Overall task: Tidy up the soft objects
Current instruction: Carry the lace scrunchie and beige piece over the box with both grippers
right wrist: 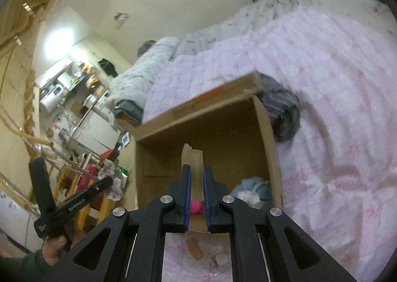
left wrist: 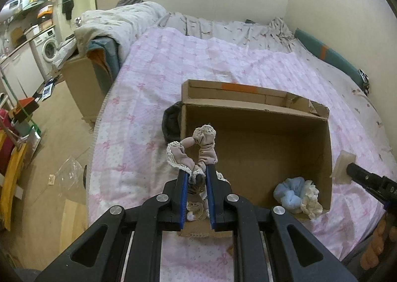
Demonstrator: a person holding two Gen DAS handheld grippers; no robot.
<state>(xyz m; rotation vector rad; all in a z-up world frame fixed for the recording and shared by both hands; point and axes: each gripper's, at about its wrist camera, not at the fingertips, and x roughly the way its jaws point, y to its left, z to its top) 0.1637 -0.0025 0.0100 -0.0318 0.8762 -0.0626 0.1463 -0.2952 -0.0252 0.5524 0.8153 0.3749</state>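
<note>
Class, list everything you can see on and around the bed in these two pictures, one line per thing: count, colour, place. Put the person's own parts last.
Cardboard box: one, brown, open, on the bed.
Scrunchies in box: a light blue one and a cream one, near corner.
Lace-trimmed scrunchie: one, beige, held over the box's left wall.
Translucent block: one, pale yellowish, held above the box.
Pink item: one, in the box, mostly hidden.
Dark striped cloth: one, grey, against the box's outside.
Bedspread: one, pink checked.
Washing machine: one, white, far left.
Left tool: black, blue pads, shut on the scrunchie.
Right tool: black, blue pads, shut on the block.
</note>
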